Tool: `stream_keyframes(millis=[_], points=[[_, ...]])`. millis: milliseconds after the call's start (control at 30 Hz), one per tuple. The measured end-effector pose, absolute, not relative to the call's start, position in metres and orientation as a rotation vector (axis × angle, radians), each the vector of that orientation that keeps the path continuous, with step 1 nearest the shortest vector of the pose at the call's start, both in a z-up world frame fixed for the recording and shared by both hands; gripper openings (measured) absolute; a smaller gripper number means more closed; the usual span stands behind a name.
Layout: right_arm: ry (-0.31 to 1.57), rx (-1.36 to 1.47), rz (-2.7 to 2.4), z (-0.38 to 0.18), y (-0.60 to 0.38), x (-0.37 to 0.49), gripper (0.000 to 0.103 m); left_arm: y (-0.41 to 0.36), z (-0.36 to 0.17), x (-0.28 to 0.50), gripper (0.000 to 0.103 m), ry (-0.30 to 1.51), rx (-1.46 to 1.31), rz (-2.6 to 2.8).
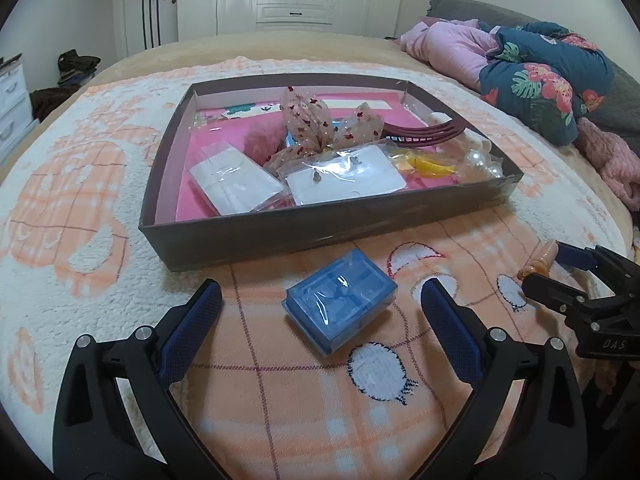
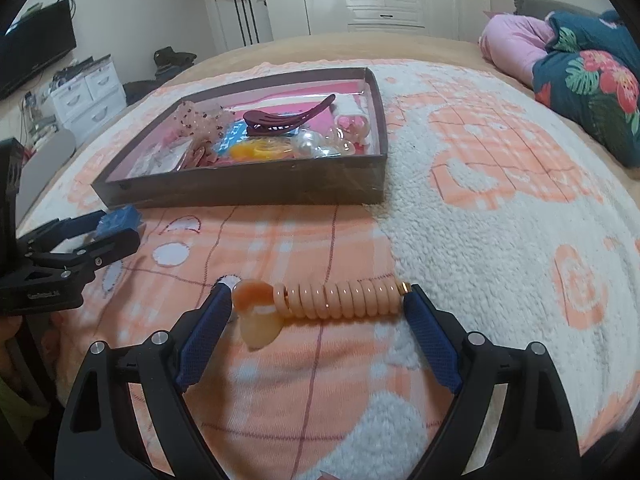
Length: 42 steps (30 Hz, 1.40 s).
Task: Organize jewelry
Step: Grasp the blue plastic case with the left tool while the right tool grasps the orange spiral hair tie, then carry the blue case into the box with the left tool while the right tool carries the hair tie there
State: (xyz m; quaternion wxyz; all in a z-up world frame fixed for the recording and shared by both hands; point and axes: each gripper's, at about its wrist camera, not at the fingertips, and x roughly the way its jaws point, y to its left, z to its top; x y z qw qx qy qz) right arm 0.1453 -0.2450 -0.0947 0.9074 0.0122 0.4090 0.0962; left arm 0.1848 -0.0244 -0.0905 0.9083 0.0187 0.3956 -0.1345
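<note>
The left hand-held gripper [image 1: 320,300] is hanging released over the bed, its blue pads [image 1: 188,328] standing wide on either side of a small blue box [image 1: 340,306] that is lying on the orange-and-white blanket [image 1: 100,264], touching neither pad. Just beyond the box, a dark tray [image 1: 280,236] is sitting on the blanket, holding hair accessories: a sheer bow [image 1: 308,120], a maroon clip [image 1: 424,132], packets of earrings [image 1: 348,176] and pearl pieces [image 1: 480,160].

The right hand-held gripper [image 2: 318,300] is spread wide around a peach coil hair tie [image 2: 344,296] lying crosswise between its pads [image 2: 432,340]; the tie's gold end is touching or almost touching the right pad, and its translucent charm [image 2: 258,320] is sitting by the left pad. Whether the pads are pressing on it, I cannot tell. The tie is resting on the blanket, near the tray's front.
</note>
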Motion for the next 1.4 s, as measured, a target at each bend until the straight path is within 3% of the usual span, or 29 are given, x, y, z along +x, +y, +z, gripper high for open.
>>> stream_keyframes(millis=[233, 300, 1400], points=[[0.827, -0.032, 0.189, -0.099, -0.239, 0.149, 0.071, -0.035, -0.094, 0.185, 0.062, 0.826, 0.078, -0.296], [0.823, -0.037, 0.199, -0.099, -0.239, 0.148, 0.067, -0.037, -0.093, 0.183, 0.045, 0.821, 0.094, -0.301], [0.739, -0.028, 0.351, -0.042, -0.200, 0.135, 0.067, -0.003, -0.041, 0.176, 0.045, 0.695, -0.062, -0.313]])
